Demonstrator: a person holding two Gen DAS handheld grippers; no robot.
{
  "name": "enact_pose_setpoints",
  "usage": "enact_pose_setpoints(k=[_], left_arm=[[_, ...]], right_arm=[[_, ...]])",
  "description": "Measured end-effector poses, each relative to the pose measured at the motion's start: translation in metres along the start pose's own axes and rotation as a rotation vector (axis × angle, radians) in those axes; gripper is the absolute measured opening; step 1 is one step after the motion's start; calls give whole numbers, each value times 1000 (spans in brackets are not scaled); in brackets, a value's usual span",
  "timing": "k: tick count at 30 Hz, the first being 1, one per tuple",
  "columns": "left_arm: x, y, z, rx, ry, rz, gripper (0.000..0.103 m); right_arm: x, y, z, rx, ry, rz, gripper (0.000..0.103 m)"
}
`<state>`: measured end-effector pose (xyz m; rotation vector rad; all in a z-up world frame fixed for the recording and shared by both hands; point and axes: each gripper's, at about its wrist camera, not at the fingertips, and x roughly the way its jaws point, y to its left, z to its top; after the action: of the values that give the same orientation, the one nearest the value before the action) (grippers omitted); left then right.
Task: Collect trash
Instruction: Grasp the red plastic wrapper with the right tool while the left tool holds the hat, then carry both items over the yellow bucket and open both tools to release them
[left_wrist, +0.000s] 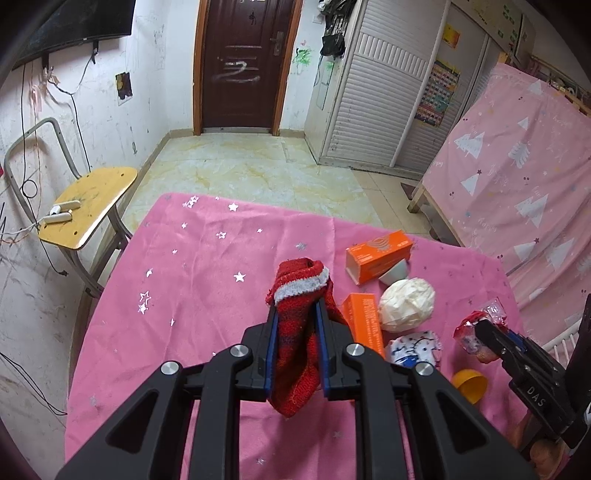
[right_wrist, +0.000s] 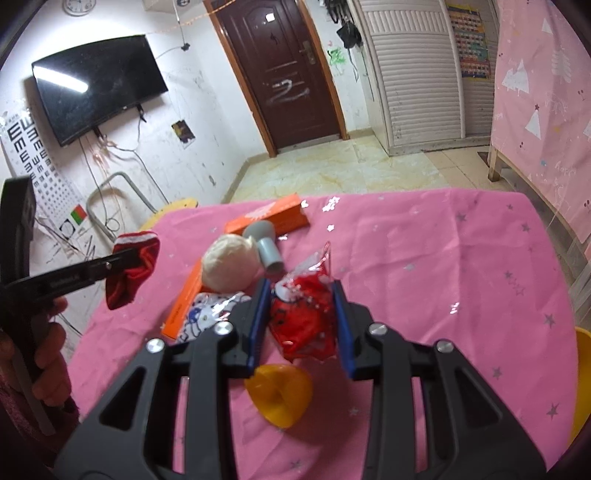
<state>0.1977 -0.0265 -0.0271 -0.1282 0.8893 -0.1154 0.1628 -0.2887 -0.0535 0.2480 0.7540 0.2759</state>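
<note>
My left gripper is shut on a red knitted sock with a white cuff, which hangs clear above the pink star-print tablecloth. From the right wrist view the same sock dangles at the left. My right gripper is shut on a crinkly red plastic packet, its pads pressing both sides. Seen from the left wrist, that packet sits at the table's right side.
Two orange boxes, a white paper ball, a grey cup, a patterned white wrapper and a yellow plastic cup lie on the cloth. A wooden chair stands left; a pink-covered bed is right.
</note>
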Motion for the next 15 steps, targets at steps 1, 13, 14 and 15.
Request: enact_pose_setpoints(k=[1, 13, 14, 15], left_arm=[[-2, -2, 0, 3, -3, 0, 10], [-27, -61, 1, 101, -41, -20, 10], [-29, -68, 0, 114, -44, -24, 10], [-30, -74, 0, 123, -47, -27, 10]], right_arm=[[-2, 0, 0, 2, -5, 0, 32], [-56, -32, 1, 46, -137, -25, 32], [-64, -37, 1, 51, -155, -36, 32], [-69, -41, 0, 55, -167, -45, 32]])
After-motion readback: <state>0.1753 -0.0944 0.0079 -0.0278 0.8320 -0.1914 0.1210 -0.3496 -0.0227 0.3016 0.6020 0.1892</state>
